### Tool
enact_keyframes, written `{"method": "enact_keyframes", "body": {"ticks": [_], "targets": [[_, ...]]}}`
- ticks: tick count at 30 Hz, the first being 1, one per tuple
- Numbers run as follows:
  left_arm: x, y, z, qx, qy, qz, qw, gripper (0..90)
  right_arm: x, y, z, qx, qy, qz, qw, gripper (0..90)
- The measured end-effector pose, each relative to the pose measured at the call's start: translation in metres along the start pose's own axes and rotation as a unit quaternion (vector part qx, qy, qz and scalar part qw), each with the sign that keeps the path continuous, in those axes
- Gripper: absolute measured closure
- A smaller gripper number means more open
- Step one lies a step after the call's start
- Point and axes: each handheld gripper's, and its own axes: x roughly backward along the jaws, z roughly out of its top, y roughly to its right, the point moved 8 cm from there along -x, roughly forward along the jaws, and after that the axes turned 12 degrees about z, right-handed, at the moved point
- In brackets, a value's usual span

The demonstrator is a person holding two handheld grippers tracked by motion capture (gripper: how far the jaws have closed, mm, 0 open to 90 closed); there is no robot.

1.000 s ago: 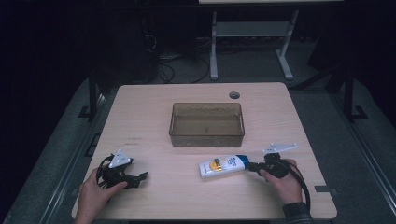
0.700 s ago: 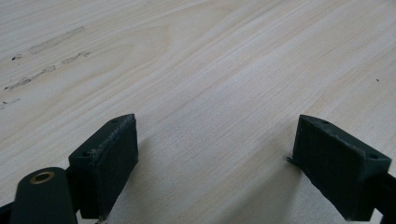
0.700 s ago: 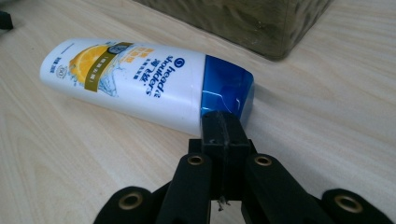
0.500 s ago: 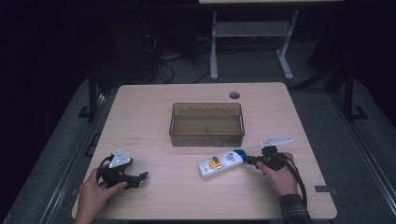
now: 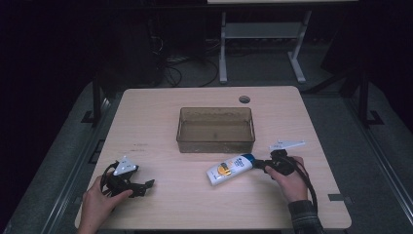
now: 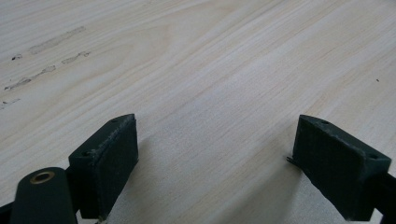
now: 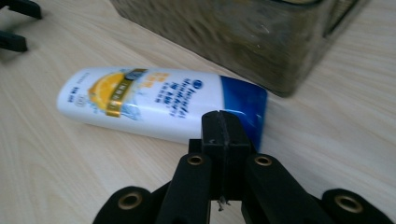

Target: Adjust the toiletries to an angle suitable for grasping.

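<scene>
- Now the right hand-held gripper (image 5: 263,165) sits closer to the bottle (image 5: 230,168) than it did a second ago: it has slid leftward across the worktop (image 5: 160,107) until its tip meets the blue cap end.
- Its jaws are pressed together with nothing between them, seen plainly in the right gripper view, where the closed tips (image 7: 223,128) rest against the bottle's (image 7: 154,102) blue cap.
- The bottle itself lies flat on its side, just in front of the brown tray (image 5: 215,129), white body angled toward the person, cap toward the right hand; it has barely shifted across the three high views.
- The left hand-held gripper (image 5: 145,185) has stayed where it was, low on the worktop's left side, jaws spread wide over bare wood (image 6: 210,93) and holding nothing.
- My reading: with closed jaws touching the cap, this looks like a nudge or a line-up rather than a grasp. To lift the bottle into the tray, the right jaws would first have to open and straddle it.
</scene>
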Motion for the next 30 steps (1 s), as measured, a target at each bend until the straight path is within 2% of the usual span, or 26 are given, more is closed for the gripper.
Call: {"method": "enact_keyframes", "body": {"ticks": [4, 11, 12, 25, 30], "targets": [[0.0, 0.0, 0.0, 0.0, 0.0, 0.0, 1.0, 13.1, -0.011, -0.015, 0.006, 0.01, -0.003, 0.021, 0.9997, 90.0], [0.0, 0.0, 0.0, -0.001, 0.0, 0.0, 1.0, 13.1, -0.028, -0.029, 0.016, 0.017, -0.008, 0.037, 0.9991, 90.0], [0.0, 0.0, 0.0, -0.001, 0.0, 0.0, 1.0, 13.1, -0.034, -0.034, 0.02, 0.018, -0.007, 0.045, 0.9988, 90.0], [0.0, 0.0, 0.0, -0.001, 0.0, 0.0, 1.0, 13.1, -0.069, -0.056, 0.037, 0.04, -0.016, 0.079, 0.9959, 90.0], [0.0, 0.0, 0.0, -0.001, 0.0, 0.0, 1.0, 13.1, -0.081, -0.062, 0.039, 0.045, -0.027, 0.085, 0.995, 90.0]]}}
